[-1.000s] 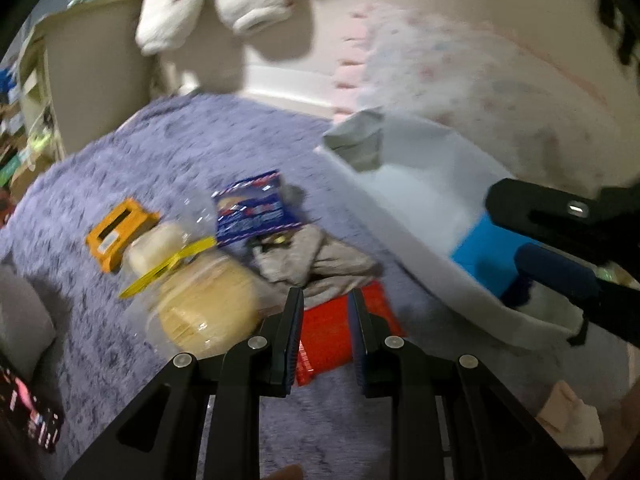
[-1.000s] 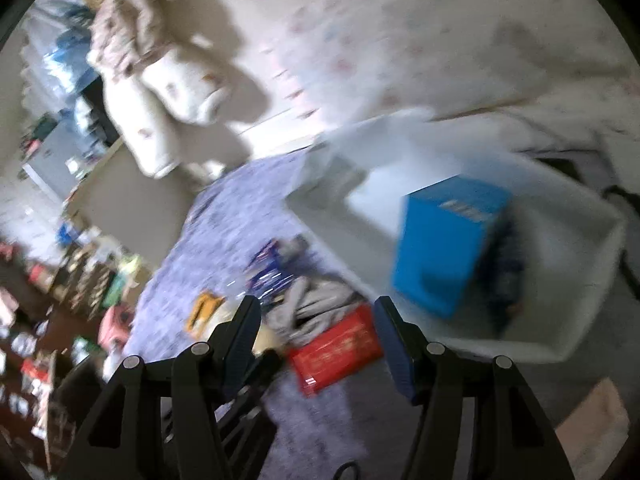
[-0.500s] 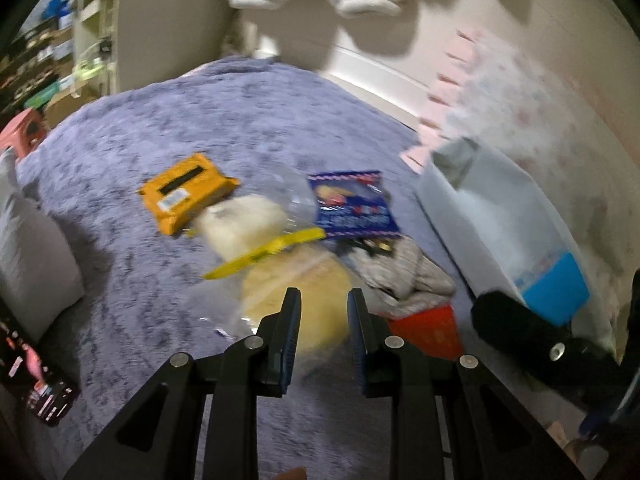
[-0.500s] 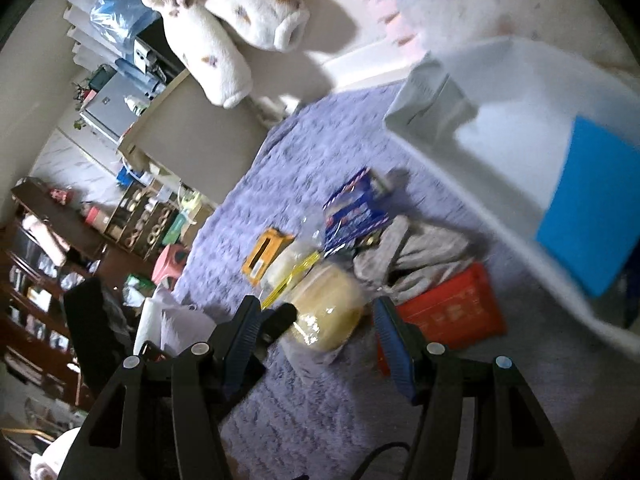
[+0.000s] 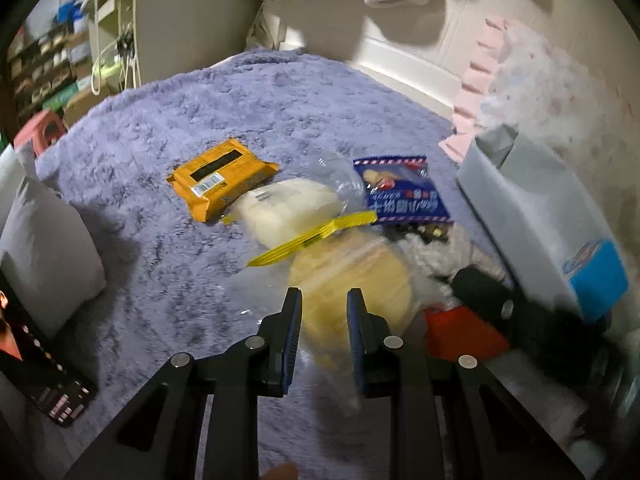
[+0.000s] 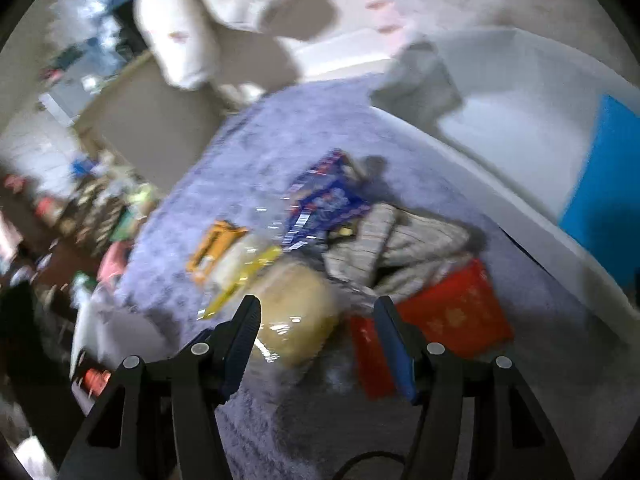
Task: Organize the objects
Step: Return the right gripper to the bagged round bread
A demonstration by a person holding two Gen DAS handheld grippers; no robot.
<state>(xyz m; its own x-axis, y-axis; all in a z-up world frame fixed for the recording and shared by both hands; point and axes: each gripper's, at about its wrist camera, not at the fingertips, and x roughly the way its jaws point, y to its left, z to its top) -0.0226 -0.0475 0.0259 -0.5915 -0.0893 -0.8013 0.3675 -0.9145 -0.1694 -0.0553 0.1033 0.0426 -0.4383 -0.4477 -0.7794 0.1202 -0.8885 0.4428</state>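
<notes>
1. Purple rug (image 5: 168,264) carries the whole pile. No tabletop here, all floor work.
2. White bin (image 5: 532,216) sits at the rug's right edge. A blue box (image 5: 598,280) is already inside, so I read the bin as the drop target.
3. Loose pile on the rug: bagged yellow bread (image 5: 352,292) nearest me, pale bun bag (image 5: 284,208) just behind it, orange packet (image 5: 220,184) touching that, blue snack bag (image 5: 404,196) to the right.
4. Grey cloth (image 6: 404,248) lies partly over a red box (image 6: 448,316), between the pile and the bin.
5. Left hand-held gripper (image 5: 322,324): jaws narrow but with a clear gap, nothing gripped, lined up over the bread bag.
6. Right hand-held gripper (image 6: 316,328): jaws about half open, empty, aimed between the bread bag and the red box.
7. Step, my read: approach for the next pick, probably the bread. Next move calls for the left to open wider, since the bag is soft and slippery, then descend.
</notes>
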